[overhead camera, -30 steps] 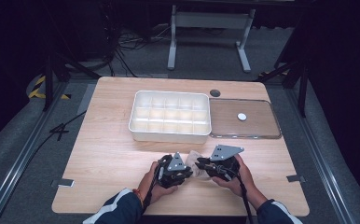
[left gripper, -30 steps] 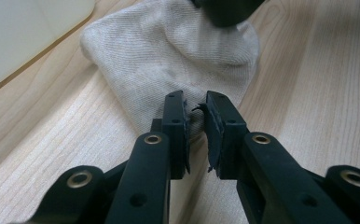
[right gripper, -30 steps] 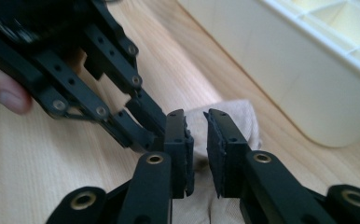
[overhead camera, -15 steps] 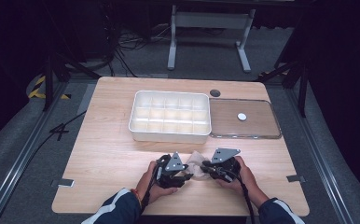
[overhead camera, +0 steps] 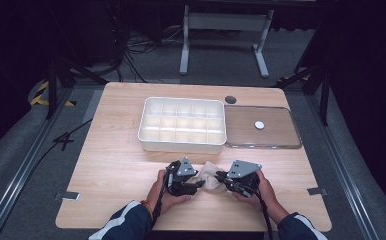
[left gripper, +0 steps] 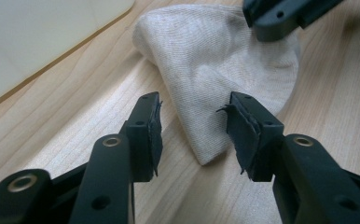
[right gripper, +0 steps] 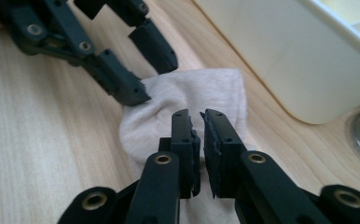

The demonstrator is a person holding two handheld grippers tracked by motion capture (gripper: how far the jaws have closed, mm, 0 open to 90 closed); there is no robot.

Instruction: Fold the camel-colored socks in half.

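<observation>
Sock (overhead camera: 210, 174) lies flat on table (overhead camera: 116, 165) between both grippers, near box (overhead camera: 183, 125). Left gripper (left gripper: 194, 133) has just been opening, jaws apart astride sock tip, not pressing. Right gripper (right gripper: 197, 135) has just been closing, jaws nearly together, pinching sock edge. Sock not yet in box; judged early stage.

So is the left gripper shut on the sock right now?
No, open. The left gripper has just been opening: its pads stand apart either side of the sock, touching neither.
</observation>
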